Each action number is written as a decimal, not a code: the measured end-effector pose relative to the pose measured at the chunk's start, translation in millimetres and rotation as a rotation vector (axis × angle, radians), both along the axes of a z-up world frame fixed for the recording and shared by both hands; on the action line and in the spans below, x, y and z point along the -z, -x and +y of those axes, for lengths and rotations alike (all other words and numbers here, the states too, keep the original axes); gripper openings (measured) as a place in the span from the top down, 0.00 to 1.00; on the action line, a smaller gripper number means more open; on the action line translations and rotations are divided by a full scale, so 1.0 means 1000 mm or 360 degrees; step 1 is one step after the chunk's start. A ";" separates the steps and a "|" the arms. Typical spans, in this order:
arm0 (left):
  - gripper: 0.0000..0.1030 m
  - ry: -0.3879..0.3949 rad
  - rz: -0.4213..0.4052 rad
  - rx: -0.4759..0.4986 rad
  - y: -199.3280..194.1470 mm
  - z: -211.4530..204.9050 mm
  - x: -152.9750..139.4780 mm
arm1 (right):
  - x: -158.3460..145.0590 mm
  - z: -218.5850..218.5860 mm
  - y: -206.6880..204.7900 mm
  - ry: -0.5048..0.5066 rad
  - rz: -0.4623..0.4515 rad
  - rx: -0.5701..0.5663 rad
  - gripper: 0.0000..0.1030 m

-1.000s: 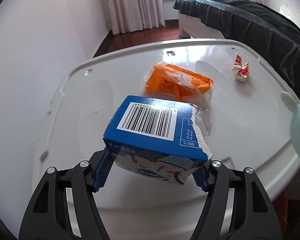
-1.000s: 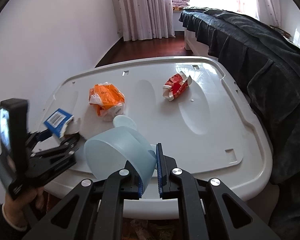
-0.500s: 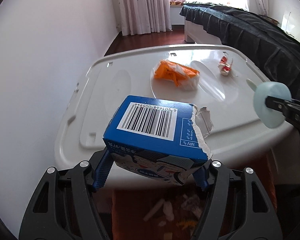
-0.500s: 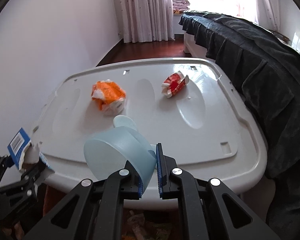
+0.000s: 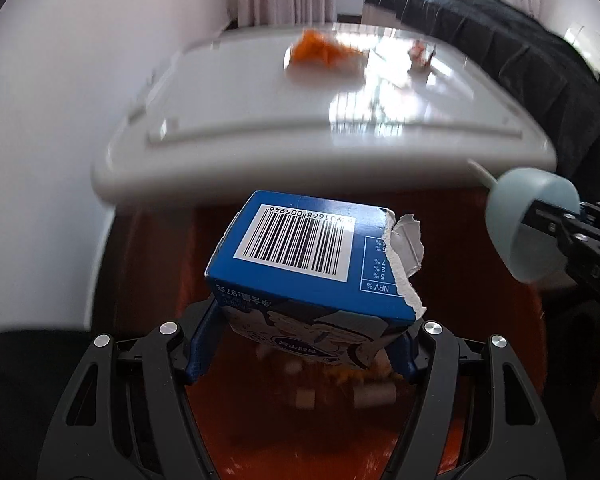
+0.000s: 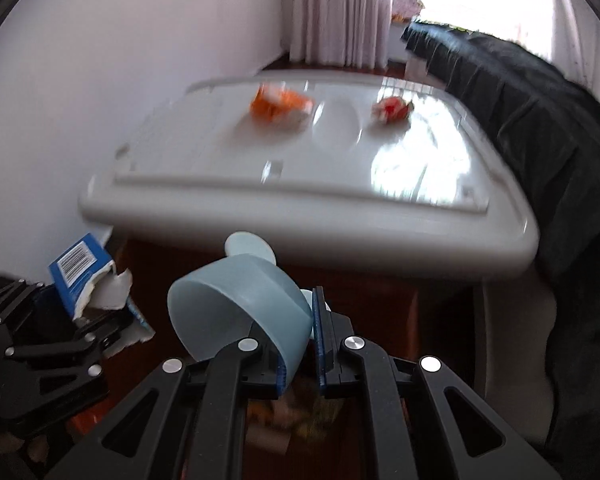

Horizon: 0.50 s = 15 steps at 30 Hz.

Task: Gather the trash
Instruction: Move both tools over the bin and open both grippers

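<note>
The left gripper (image 5: 304, 344) pinches a torn blue carton (image 5: 312, 264) below the white table's edge (image 5: 300, 176), directly above blurred litter in an orange bin (image 5: 500, 360); the right gripper (image 6: 300, 344), alongside, clamps a pale blue cup (image 6: 240, 312).

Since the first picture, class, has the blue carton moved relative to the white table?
Yes. The blue carton, held in the left tongs, has come back off the white table and down below its near edge.
</note>
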<state>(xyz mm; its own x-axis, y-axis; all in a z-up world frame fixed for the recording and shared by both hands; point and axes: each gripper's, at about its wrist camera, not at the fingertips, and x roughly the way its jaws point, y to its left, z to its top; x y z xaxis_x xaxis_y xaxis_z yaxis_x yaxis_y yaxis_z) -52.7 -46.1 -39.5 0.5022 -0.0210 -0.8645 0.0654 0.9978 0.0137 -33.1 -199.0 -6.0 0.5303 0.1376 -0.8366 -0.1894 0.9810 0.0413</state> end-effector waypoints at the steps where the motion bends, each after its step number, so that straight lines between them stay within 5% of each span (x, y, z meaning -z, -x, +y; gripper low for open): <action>1: 0.36 -0.0004 0.0032 0.0006 0.001 0.000 0.007 | 0.006 0.001 0.003 -0.0001 0.0039 -0.0001 0.90; 5: 0.36 -0.0049 0.0157 0.0050 0.002 -0.003 0.038 | 0.029 0.001 0.003 0.0011 0.0195 0.0016 0.90; 15: 0.36 -0.0028 0.0210 0.0037 -0.006 0.004 0.051 | 0.049 0.002 -0.008 -0.0010 0.0333 0.0058 0.90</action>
<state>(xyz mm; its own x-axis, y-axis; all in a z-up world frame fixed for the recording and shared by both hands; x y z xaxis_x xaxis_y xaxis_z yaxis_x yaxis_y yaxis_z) -46.7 -41.6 -90.6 0.3835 -0.0158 -0.9234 0.0908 0.9957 0.0207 -25.6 -197.4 -55.1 0.3497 0.1270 -0.9282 -0.1403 0.9867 0.0822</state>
